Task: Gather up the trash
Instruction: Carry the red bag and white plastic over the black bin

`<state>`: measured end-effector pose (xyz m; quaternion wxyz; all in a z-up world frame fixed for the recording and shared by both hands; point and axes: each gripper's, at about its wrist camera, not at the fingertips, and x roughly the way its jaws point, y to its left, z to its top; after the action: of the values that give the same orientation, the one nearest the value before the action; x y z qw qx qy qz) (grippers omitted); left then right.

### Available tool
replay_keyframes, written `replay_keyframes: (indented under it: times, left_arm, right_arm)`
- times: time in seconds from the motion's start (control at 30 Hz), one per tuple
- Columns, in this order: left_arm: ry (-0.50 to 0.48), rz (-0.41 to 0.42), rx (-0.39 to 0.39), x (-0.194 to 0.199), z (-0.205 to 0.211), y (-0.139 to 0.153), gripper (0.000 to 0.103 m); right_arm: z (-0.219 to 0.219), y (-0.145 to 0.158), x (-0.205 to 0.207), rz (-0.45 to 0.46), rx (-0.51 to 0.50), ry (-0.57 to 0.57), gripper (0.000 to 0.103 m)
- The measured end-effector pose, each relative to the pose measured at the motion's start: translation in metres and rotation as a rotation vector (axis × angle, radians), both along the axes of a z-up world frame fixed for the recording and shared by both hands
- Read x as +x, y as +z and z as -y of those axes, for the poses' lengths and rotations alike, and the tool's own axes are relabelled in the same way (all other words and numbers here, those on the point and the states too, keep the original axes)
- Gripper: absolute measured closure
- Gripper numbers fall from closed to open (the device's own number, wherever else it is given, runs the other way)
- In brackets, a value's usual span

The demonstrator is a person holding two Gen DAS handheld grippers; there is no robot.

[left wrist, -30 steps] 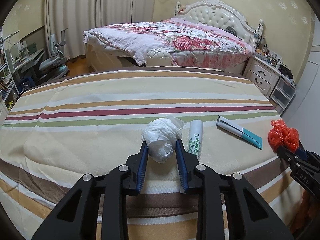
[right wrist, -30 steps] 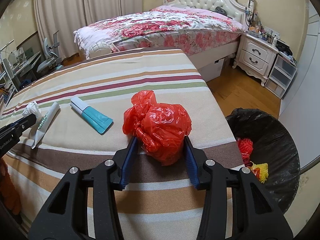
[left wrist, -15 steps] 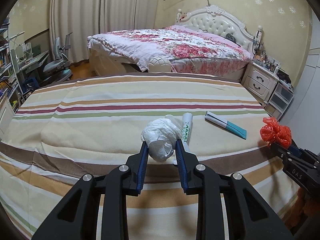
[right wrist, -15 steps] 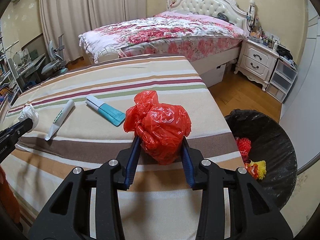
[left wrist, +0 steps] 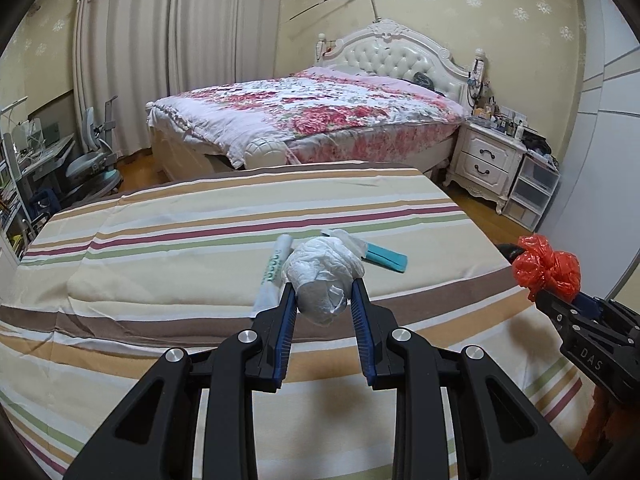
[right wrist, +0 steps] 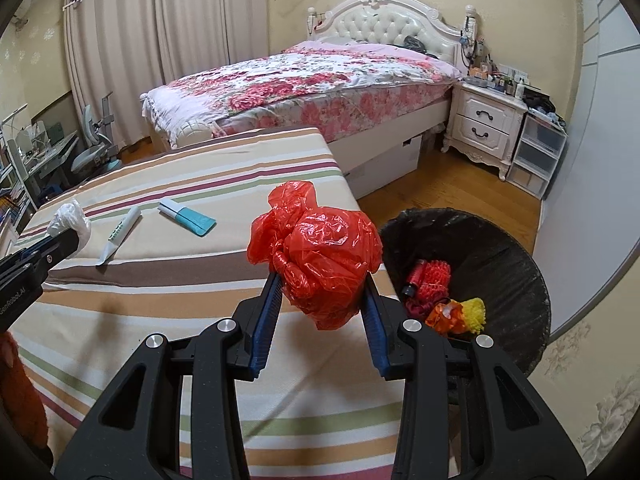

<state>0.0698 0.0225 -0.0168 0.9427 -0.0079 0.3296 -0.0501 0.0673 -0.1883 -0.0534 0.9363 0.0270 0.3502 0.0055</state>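
Carrying is the step in hand: my right claw [right wrist: 320, 300] is clamped on the crumpled red plastic bag [right wrist: 320, 264], held above the near right corner of the striped bench [right wrist: 180, 308], just left of the black-lined bin [right wrist: 500, 272]. My left claw [left wrist: 324, 304] is closed on the white crumpled bag [left wrist: 322, 276], lifted over the bench. Far of it a white tube [left wrist: 274, 270] and a teal packet [left wrist: 384, 257] lie on the cloth. Next, I judge, each claw must swing right over the bin and spread its jaws, then return for the tube and packet.
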Motion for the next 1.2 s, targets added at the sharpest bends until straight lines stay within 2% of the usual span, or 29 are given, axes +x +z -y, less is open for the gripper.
replay_keyframes:
  times: [0.37,0.63,0.9,1.2]
  left_arm:
    - [-0.118,0.024,0.039,-0.004,0.070,0.007,0.074]
    - [-0.206,0.033,0.059,0.002,0.120,0.009,0.074]
    - [-0.275,0.019,0.081,0.011,0.160,0.000,0.074]
    - [-0.310,-0.025,0.100,0.025,0.192,-0.017,0.074]
  right_arm:
    - [0.061,0.005,-0.017,0.042,0.007,-0.122,0.065]
    - [0.104,-0.001,-0.024,0.040,0.010,-0.220,0.065]
    - [0.124,-0.008,-0.024,0.032,0.001,-0.267,0.065]
    - [0.140,-0.020,-0.017,0.001,0.001,-0.305,0.064]
